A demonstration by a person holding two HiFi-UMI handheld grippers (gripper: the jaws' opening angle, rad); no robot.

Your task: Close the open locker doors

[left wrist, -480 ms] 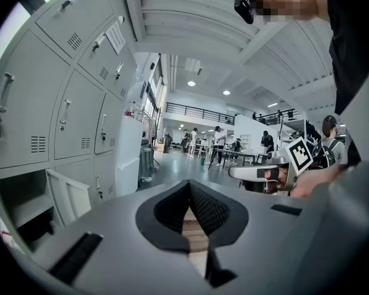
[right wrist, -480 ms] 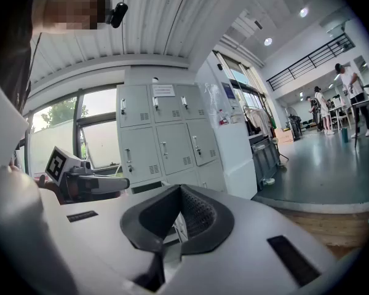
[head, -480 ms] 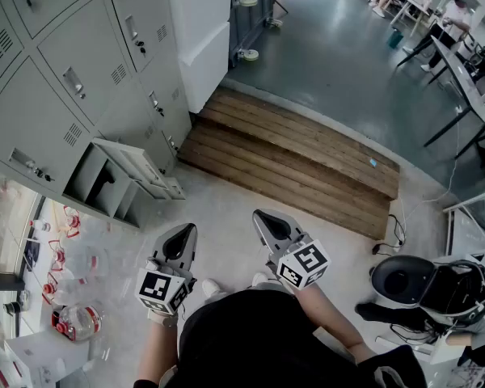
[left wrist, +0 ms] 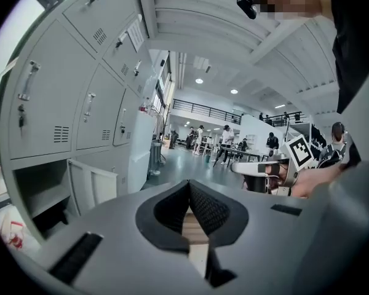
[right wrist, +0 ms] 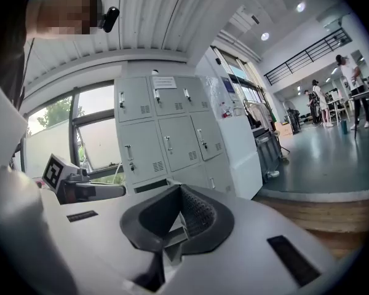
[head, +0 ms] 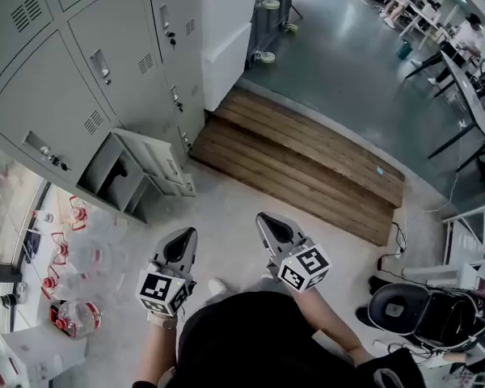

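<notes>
The tall grey metal locker bank (head: 61, 107) fills the far left. Its low open grey door (head: 152, 162) juts out over the floor, near the brown wooden plank step (head: 307, 164). The head view sees the door's dark compartment (left wrist: 40, 192) from above, the left gripper view side-on. Both hands point forward, almost level. The left claw (head: 181, 236) and right claw (head: 267, 220) are pinched together, empty. Since the earlier frame the lockers have slid rightward.
</notes>
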